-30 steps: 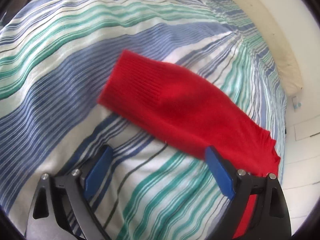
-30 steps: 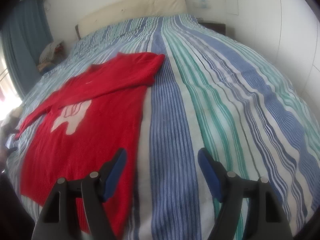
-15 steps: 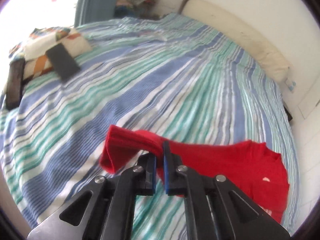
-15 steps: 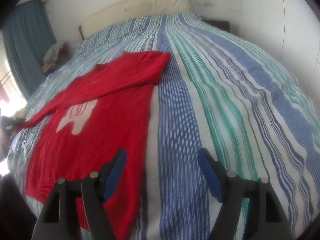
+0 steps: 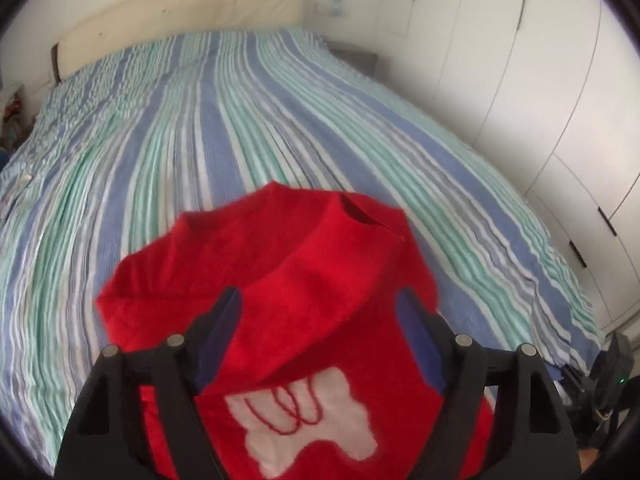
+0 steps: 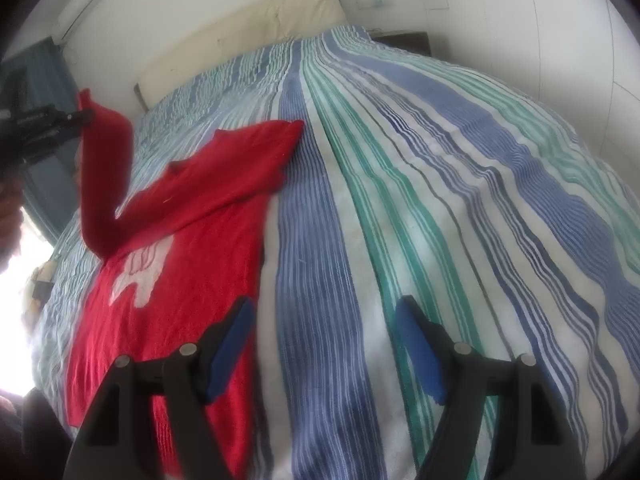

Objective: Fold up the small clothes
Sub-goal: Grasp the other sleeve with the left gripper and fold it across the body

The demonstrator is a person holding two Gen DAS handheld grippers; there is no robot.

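A small red sweater (image 6: 188, 264) with a white print (image 6: 140, 276) lies flat on the striped bed. In the right wrist view my left gripper (image 6: 82, 117) is pinched on the cuff of its left sleeve (image 6: 104, 176), held up above the bed. In the left wrist view the jaws of my left gripper (image 5: 320, 316) stand wide apart over the sweater (image 5: 280, 280), its sleeve draped across the chest above the print (image 5: 304, 420). My right gripper (image 6: 324, 344) is open and empty, low over the bedspread just right of the sweater's hem.
The blue, green and white striped bedspread (image 6: 440, 200) covers the whole bed. A cream headboard (image 5: 180, 12) stands at the far end. White wardrobe doors (image 5: 540, 100) line the right side. A dark object (image 5: 608, 368) sits on the floor by the bed's corner.
My left gripper shut on the left sleeve cuff, lifted it and swung it over the sweater's chest; its own view now shows the jaws apart. My right gripper stayed open, nearly still.
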